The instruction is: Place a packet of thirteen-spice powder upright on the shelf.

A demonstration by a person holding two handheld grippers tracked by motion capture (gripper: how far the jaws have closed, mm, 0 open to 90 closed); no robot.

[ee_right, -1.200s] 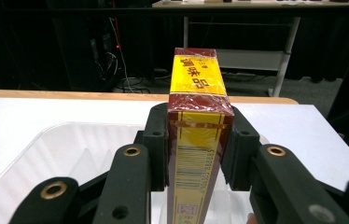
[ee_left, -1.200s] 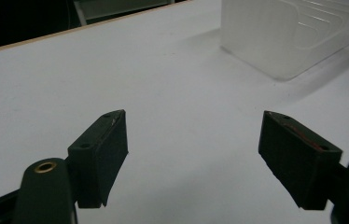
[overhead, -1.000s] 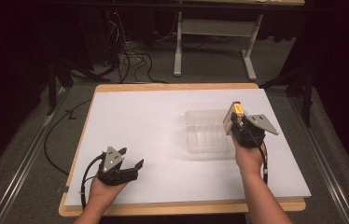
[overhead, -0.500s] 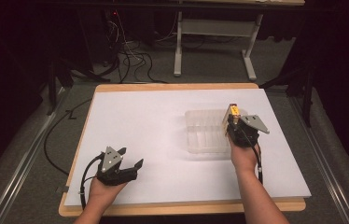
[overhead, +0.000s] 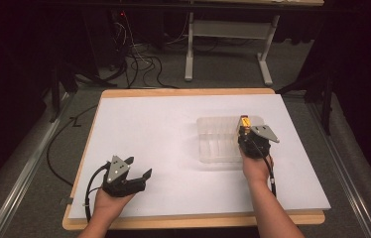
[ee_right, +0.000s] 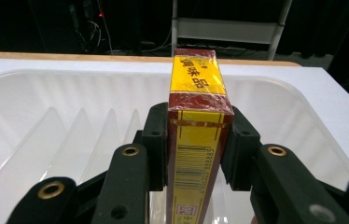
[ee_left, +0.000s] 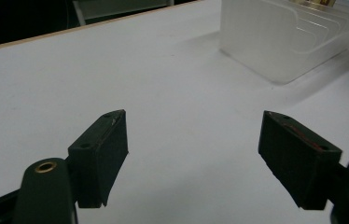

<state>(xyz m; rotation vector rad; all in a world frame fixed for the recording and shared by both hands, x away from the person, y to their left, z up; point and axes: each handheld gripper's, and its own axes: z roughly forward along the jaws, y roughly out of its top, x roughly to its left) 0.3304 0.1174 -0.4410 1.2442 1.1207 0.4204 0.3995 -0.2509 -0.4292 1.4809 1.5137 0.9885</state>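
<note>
A clear ribbed plastic tray (overhead: 212, 144) (ee_right: 46, 116) (ee_left: 275, 42) stands on the white sheet right of the middle. My right gripper (overhead: 245, 132) (ee_right: 196, 144) is shut on a narrow red and yellow box (ee_right: 196, 93) (overhead: 244, 121), holding it upright over the tray's right side. The box carries yellow lettering and a barcode. My left gripper (overhead: 139, 168) (ee_left: 193, 158) rests low near the table's front left, jaws wide apart with nothing between them, pointed toward the tray.
The white sheet (overhead: 163, 129) covers a wooden board (overhead: 183, 92) with edges all around. Beyond the far edge stand a grey table frame (overhead: 228, 29) and loose cables (overhead: 134, 59) on the floor. A cable trails off the front left corner.
My right gripper has carried the box down and slightly left, lower over the tray's right side. The left gripper has stayed where it was.
</note>
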